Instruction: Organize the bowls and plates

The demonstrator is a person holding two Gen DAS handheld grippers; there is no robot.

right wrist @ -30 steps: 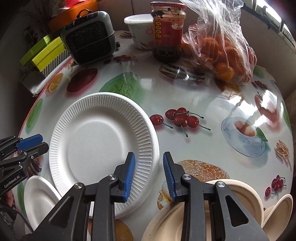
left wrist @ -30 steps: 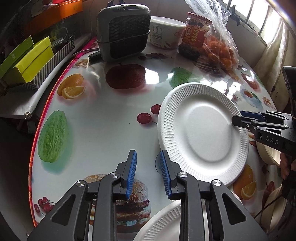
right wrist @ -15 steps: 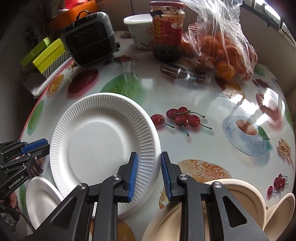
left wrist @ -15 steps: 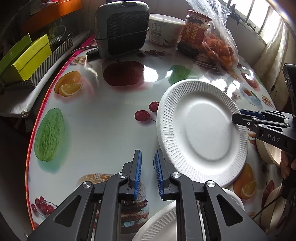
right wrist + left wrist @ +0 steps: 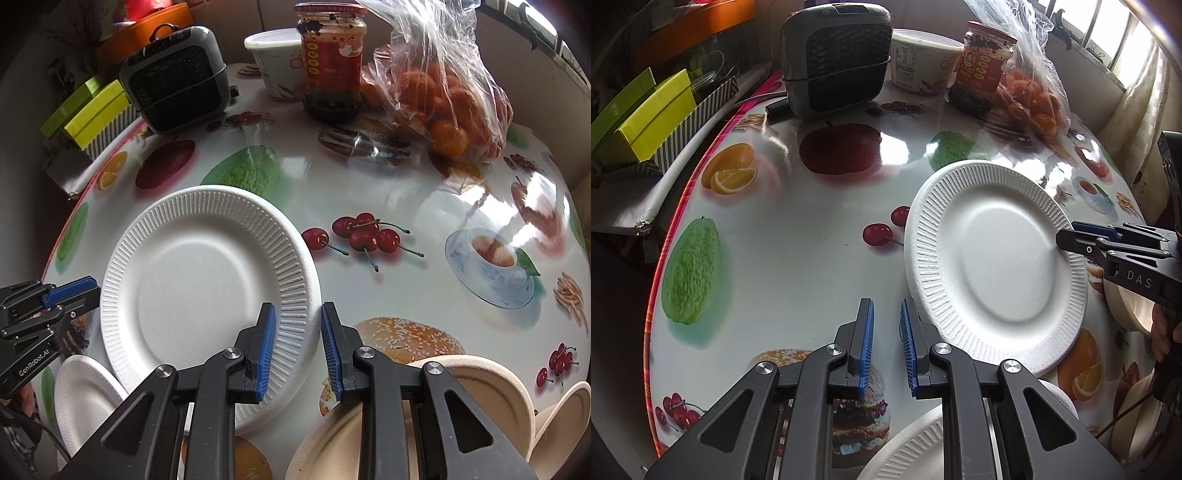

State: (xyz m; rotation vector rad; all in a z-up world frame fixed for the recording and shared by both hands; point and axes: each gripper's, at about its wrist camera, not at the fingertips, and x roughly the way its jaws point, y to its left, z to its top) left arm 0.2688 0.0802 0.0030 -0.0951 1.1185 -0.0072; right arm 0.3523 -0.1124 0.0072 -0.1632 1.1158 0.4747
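Overhead, a round table (image 5: 406,192) with a glossy cloth printed with fruit and burgers is seen from two hand-held grippers. One large white foam plate (image 5: 199,280) is laid flat and face up on the left half of the table, its ribbed rim unbroken all round; being circular, it has no long axis and no pointing end. At the far edge one dark grey heater (image 5: 177,92) and one clear bag of oranges (image 5: 443,85) are stood. At least three beige dishes (image 5: 484,387) are overlapped at the near right edge, partly hidden by the gripper. One smaller white plate (image 5: 85,402) is placed near left, just beside the large plate. One red-labelled jar (image 5: 330,62) and one white tub (image 5: 277,59) are set between heater and bag. The right gripper (image 5: 297,308) is held above the large plate's near right rim, its blue pads narrowly parted and not pressed on the rim that shows in the gap. The left gripper (image 5: 886,304) is brought almost fully together on nothing, just beside the plate's opposite rim.
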